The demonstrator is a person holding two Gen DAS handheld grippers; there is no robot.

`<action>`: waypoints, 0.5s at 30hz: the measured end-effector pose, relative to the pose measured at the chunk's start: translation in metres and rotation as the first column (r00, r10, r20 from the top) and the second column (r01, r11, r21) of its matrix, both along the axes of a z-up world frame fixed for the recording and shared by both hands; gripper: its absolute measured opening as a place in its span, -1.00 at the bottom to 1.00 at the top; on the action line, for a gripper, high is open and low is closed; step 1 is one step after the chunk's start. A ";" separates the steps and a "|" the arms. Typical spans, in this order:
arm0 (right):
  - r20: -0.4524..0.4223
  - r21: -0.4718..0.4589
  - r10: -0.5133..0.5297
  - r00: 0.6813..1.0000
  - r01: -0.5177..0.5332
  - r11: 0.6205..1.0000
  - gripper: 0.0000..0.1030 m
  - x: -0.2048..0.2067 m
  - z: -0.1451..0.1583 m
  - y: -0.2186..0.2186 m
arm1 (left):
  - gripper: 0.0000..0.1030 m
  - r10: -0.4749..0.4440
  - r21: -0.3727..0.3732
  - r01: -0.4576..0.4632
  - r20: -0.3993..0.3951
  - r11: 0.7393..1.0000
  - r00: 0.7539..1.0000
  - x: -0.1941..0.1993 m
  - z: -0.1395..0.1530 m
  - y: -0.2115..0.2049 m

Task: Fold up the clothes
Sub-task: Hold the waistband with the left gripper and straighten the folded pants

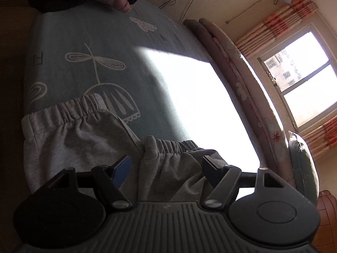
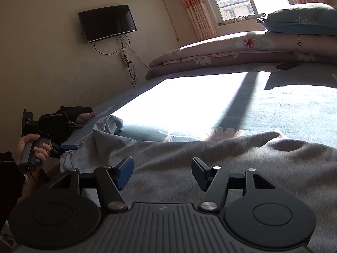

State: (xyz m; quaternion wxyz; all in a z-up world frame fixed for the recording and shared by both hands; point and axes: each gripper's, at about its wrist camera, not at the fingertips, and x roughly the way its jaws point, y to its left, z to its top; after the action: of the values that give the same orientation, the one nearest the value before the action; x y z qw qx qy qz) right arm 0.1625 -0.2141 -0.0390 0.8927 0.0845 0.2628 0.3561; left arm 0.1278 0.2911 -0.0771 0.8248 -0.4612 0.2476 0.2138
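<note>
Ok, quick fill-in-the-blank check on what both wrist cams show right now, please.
1. The grey trousers lie on a ____ with a teal patterned sheet.
2. The jaws of the left gripper stand ____, over the elastic waistband.
3. The right gripper hangs open above grey ____.
4. On the wall hangs a dark ____.

Missing words: bed; open; fabric; television

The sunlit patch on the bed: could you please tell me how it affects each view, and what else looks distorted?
Left wrist view: the sun patch is blown out white, hiding the sheet's pattern, while the grey trousers sit in dim shade; the window bows with fisheye curvature. Right wrist view: the same glare, crossed by a dark shadow bar; the TV looks curved.
</note>
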 end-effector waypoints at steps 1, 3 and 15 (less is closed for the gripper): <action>-0.003 -0.004 0.002 1.000 -0.002 1.000 0.28 0.001 -0.001 0.002 | 0.26 -0.010 0.007 0.010 -0.006 1.000 1.000 0.006 -0.002 0.003; -0.010 -0.011 0.008 1.000 -0.008 1.000 0.28 0.005 -0.004 0.007 | -0.06 -0.045 0.010 0.045 -0.019 0.999 0.999 0.019 -0.008 0.005; -0.059 -0.062 0.028 0.998 -0.032 0.998 0.28 0.017 -0.024 0.019 | -0.31 -0.097 0.049 0.100 -0.059 0.994 0.994 0.060 -0.034 0.017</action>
State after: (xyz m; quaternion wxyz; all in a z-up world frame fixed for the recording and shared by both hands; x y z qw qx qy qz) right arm 0.1790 -0.1952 -0.0629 0.8815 0.0628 0.3010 0.3583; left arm 0.1877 0.3079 -0.1115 0.8387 -0.4206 0.2876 0.1923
